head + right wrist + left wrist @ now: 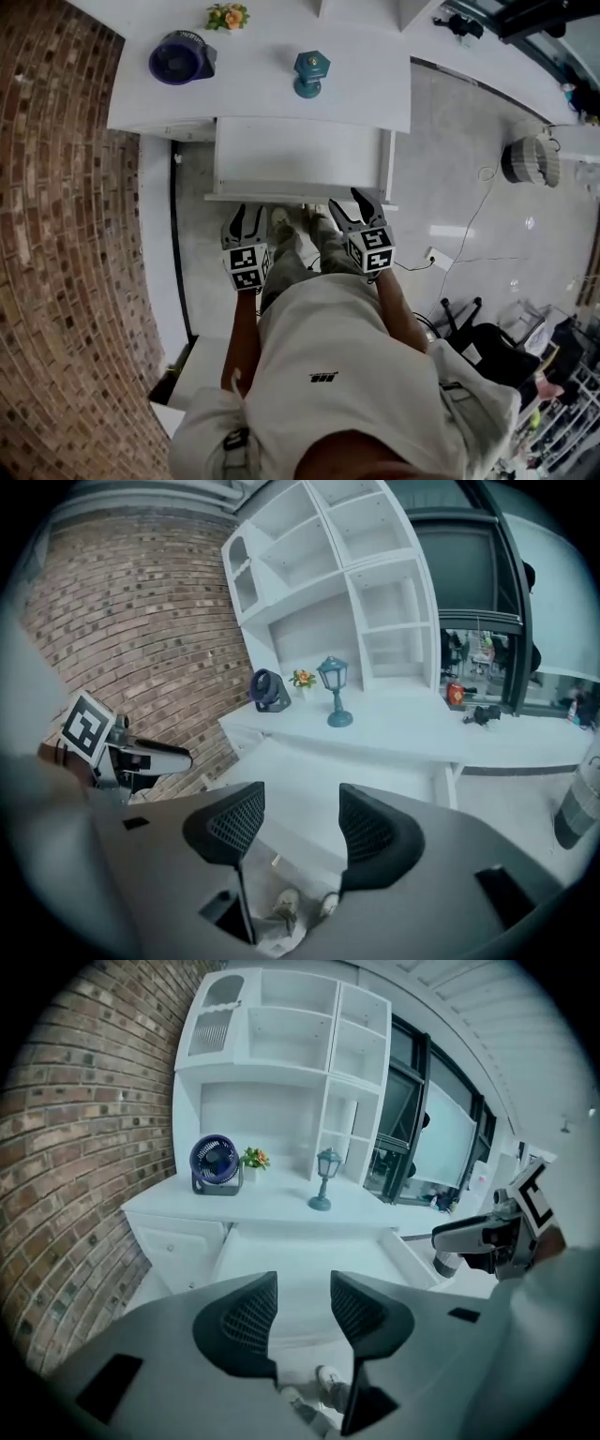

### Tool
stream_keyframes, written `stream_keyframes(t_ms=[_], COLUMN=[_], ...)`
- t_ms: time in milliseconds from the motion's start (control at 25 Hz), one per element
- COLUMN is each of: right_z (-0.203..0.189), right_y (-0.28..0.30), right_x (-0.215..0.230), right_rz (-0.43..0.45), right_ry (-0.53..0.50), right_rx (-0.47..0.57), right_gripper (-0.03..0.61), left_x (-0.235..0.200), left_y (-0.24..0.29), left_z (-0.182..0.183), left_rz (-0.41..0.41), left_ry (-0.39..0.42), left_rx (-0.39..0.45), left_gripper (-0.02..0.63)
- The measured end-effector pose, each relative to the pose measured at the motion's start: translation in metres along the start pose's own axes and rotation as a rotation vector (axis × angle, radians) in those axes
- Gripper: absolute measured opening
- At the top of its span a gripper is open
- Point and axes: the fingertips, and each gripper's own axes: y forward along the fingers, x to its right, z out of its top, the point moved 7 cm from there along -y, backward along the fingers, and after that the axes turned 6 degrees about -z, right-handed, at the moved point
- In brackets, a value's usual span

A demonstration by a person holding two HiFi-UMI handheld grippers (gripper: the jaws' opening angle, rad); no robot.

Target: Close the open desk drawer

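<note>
The drawer (300, 155) stands pulled well out from under the white desk (375, 89), its bare white bottom showing and its front edge nearest the person. It sits at the middle of the desk, below the lantern (311, 73). A closed drawer front lies to its left under the fan (180, 57).

The left gripper (248, 214) hangs just near of the drawer's front edge, toward its left half. In its own view the jaws stand apart with nothing between them (303, 1283). Only the drawer and the person's shoes (323, 1382) show through the gap.

The right gripper (347, 200) is at the front edge toward the right corner, its tips over the edge in the head view. Whether they touch it I cannot tell. Its jaws are likewise spread and empty (300, 794).

Each gripper carries a cube (246, 265) with black-and-white square markers. These are patterns, not letters.

On the desk's far side, left to right, stand the dark blue fan, a small pot of orange flowers (228, 16) and the teal lantern. White shelves (281, 1035) rise behind them. A brick wall (56, 234) runs along the left.

The person's white shirt bears a small dark print (323, 378), too small to read. No other writing can be made out.
</note>
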Motion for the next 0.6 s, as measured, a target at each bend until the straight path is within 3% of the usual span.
stream_keyframes(t_ms=[600], right_z=[-0.076], right_y=[0.000], right_x=[0.000], right_rz=[-0.241], right_ry=[0.144], right_rx=[-0.100], right_gripper=[0.250], left_x=[-0.013], left_y=[0.040], left_z=[-0.045], left_rz=[-0.159], left_ry=[0.045], left_rx=[-0.143], left_gripper=[0.201])
